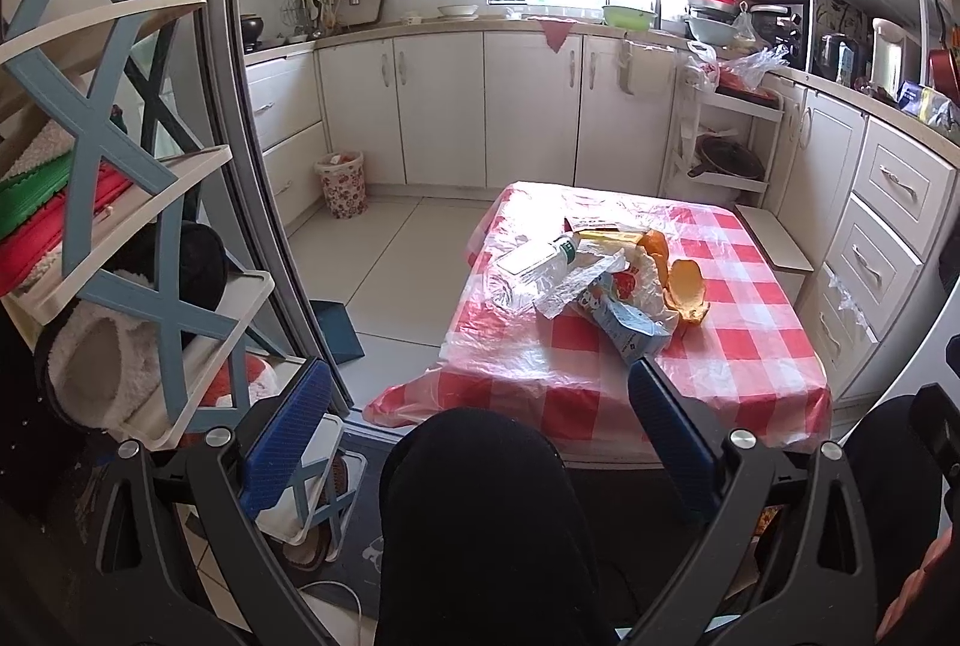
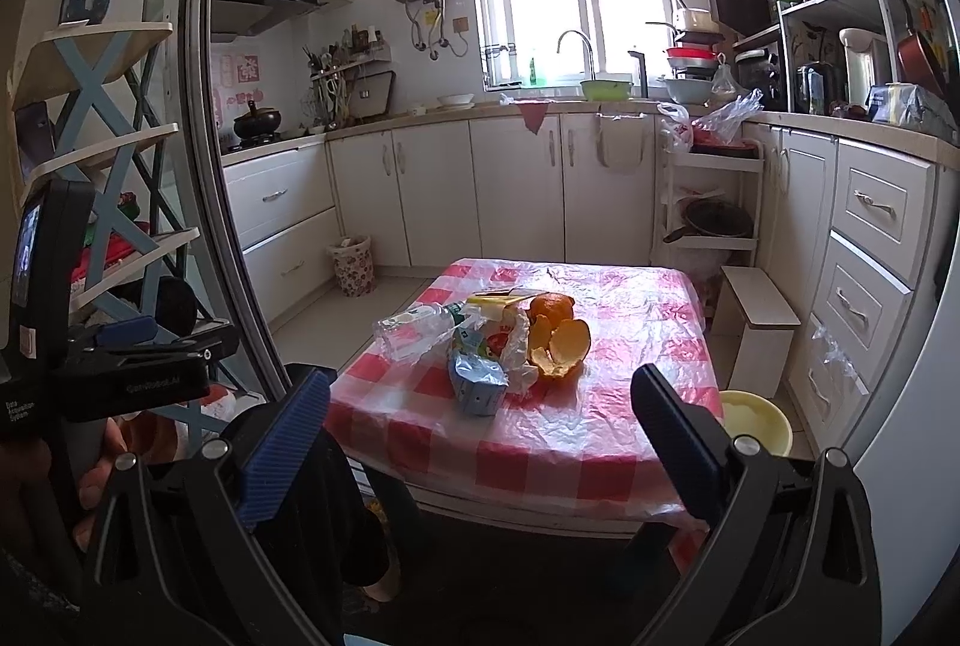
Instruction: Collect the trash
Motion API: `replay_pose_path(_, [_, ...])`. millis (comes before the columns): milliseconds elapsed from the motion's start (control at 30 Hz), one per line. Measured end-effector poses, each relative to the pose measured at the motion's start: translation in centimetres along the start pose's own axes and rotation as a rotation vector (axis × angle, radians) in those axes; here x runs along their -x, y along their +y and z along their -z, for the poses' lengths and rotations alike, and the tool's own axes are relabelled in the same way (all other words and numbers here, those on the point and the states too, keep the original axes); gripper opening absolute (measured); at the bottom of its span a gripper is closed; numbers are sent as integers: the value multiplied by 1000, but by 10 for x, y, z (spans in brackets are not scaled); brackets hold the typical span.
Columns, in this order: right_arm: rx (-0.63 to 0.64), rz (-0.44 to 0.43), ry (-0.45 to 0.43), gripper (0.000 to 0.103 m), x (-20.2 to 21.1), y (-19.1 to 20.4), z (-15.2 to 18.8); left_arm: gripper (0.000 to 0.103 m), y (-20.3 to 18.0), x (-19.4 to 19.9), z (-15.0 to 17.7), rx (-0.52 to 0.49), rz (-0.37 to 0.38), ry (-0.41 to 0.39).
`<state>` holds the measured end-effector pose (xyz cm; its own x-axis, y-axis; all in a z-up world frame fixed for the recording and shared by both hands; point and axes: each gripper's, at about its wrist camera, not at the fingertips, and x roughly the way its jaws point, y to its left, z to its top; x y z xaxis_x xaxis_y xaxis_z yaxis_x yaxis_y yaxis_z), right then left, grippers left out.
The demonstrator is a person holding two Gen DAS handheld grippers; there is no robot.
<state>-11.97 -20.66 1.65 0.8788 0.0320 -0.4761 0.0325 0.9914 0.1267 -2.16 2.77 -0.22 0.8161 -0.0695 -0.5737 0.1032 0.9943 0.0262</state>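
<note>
On the checkered table (image 2: 630,406), trash pile (image 2: 492,340) lies beyond both grippers' spread, empty fingers (image 2: 282,442).

Little print can be read. In the right wrist view, the black body of the left gripper (image 2: 129,340) carries pale lettering, roughly "GenRobot.AI", and small white words below it, too blurred to read. Print on the blue carton (image 2: 477,382) is illegible.

I see a glossy, crinkled clear plastic sheet (image 2: 576,424) over the red-checked cloth (image 1: 756,340) on the worktop. The bottle (image 2: 414,331) is clear, crumpled plastic; the carton (image 2: 474,382) looks like matt printed paperboard. The orange peel (image 2: 561,349) is dull and pithy. My pads (image 2: 282,442) are ribbed blue rubber.
</note>
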Motion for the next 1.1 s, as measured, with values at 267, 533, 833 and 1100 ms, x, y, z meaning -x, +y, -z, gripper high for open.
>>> replay_pose_path(267, [-14, 18, -15, 96, -8, -13, -4, 95, -1, -11, -8, -39, -24, -9])
replay_pose_path(533, [-21, 12, 9, 96, -42, -37, -15, 95, -6, -57, -36, -101, 4, 15])
replay_pose_path(833, [-120, -35, 203, 96, -156, -90, -22, 95, -41, -176, -76, -306, 89, 118])
replay_pose_path(1100, [-247, -60, 369, 93, -256, -134, -12, 95, -64, -294, -83, -364, 100, 261])
